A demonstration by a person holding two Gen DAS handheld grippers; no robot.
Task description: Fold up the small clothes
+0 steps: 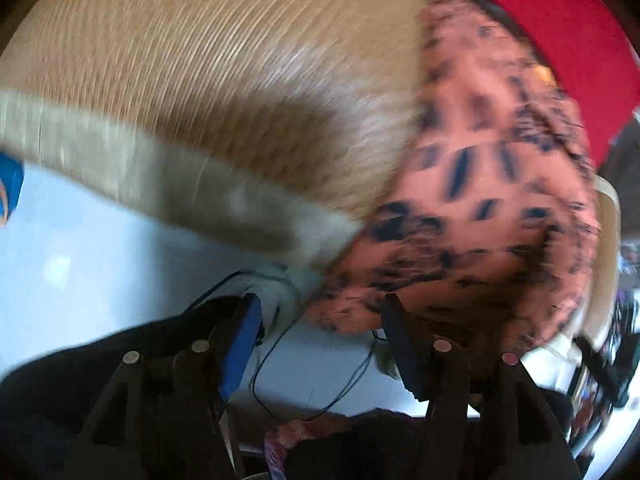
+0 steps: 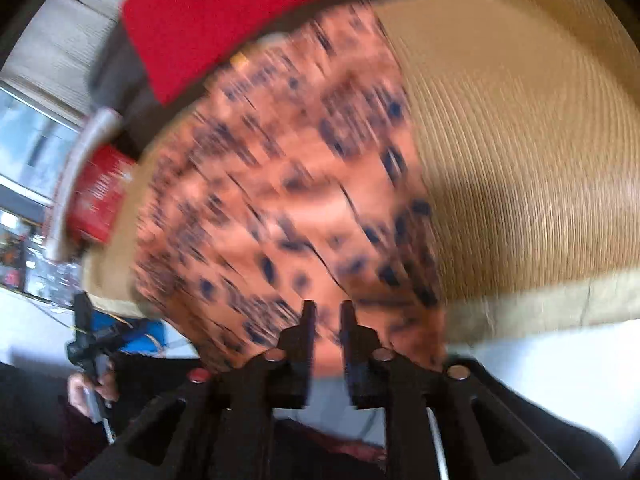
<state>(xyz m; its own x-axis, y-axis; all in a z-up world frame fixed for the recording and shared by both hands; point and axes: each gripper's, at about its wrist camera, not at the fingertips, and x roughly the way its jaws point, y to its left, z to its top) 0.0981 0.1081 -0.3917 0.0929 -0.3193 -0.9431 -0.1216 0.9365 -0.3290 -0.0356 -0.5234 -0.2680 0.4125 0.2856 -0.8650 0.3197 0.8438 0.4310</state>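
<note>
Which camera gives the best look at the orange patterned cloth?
The right wrist view: the orange patterned cloth fills the middle of the picture, lying on the ribbed tan surface, though blurred. The left wrist view shows it only along the right side, also blurred, with its near edge in shadow.

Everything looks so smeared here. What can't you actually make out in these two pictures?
- Orange patterned cloth: motion blur in both views hides its print, its folds and what garment it is.
- Right gripper: blur hides whether its fingers touch the cloth.
- Red fabric: cut off by the picture's top edge.
- Blue thing: cut off at the left wrist view's edge, unidentifiable.
</note>
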